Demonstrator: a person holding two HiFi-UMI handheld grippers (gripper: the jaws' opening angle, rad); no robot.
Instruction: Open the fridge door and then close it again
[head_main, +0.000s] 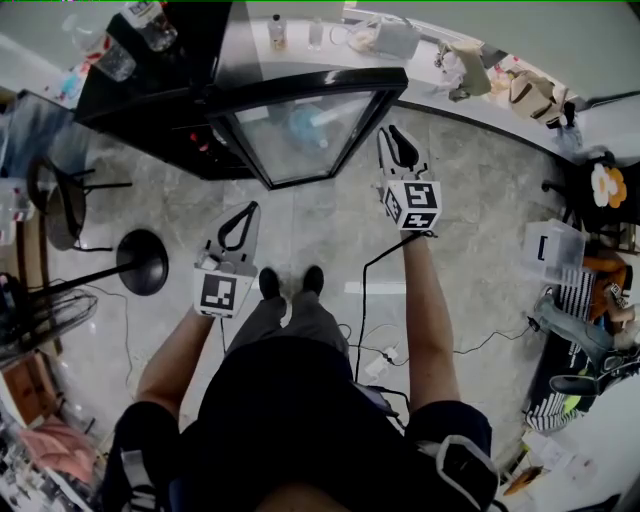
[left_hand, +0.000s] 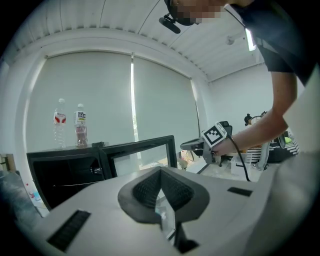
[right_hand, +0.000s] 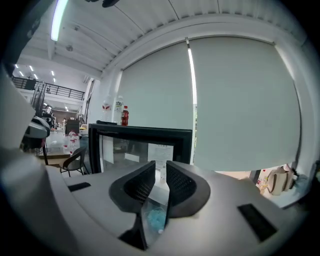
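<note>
The fridge door, a glass pane in a black frame, was seen standing open at the upper middle of the head view. It was swung out from the black fridge at its left, and its free edge was turned to the right. A sheet of paper could be made out behind the glass in the right gripper view.

The right tongs were held just beside that free edge, pointed at the door. Whether they touched it could not be told. Their jaws were parted by a narrow gap, and nothing was gripped between the pads; only the door beyond was seen through the gap.

The left tongs were held lower and to the left, well apart from the door. Their jaws were closed together at the tips, and nothing was held in them.

Bottles were stood on top of the fridge. A pale blind was drawn down behind it.

A pale stone floor was spread beneath the door. The person's black shoes were planted on it between the two arms. A dark cable was trailed down from the right tongs to the floor. A round black stand was set at the left. A curved worktop, cluttered with small things, was run along the upper right.
</note>
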